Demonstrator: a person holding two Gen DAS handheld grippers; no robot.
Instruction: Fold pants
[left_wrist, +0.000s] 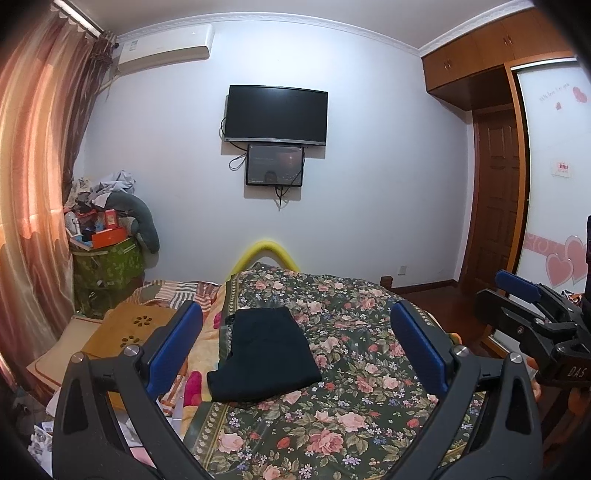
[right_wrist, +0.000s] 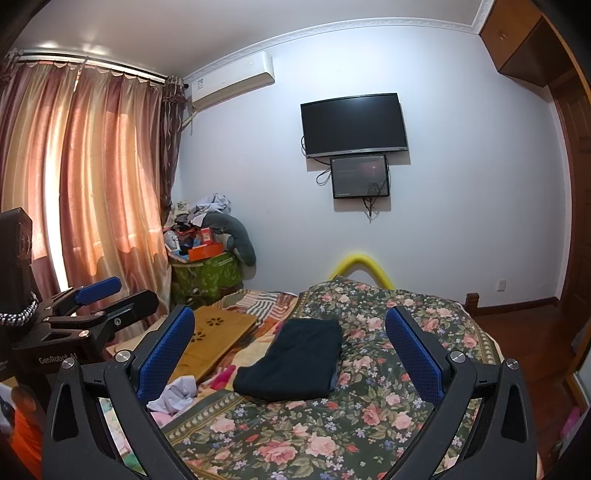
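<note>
The dark navy pants (left_wrist: 264, 354) lie folded into a compact rectangle on the floral bedspread (left_wrist: 351, 387); they also show in the right wrist view (right_wrist: 295, 360). My left gripper (left_wrist: 295, 345) is open and empty, held above the bed with the pants between its blue fingers (left_wrist: 175, 347) in view. My right gripper (right_wrist: 290, 350) is open and empty too, raised above the bed short of the pants. The right gripper shows at the right edge of the left wrist view (left_wrist: 535, 317). The left gripper shows at the left edge of the right wrist view (right_wrist: 92, 306).
A tan wooden lap tray (right_wrist: 214, 339) lies on the bed's left side. A loose pale cloth (right_wrist: 175, 397) sits by it. A green bin piled with clutter (right_wrist: 207, 266) stands in the corner by the curtains. A yellow padded rail (right_wrist: 360, 267) marks the bed's far end.
</note>
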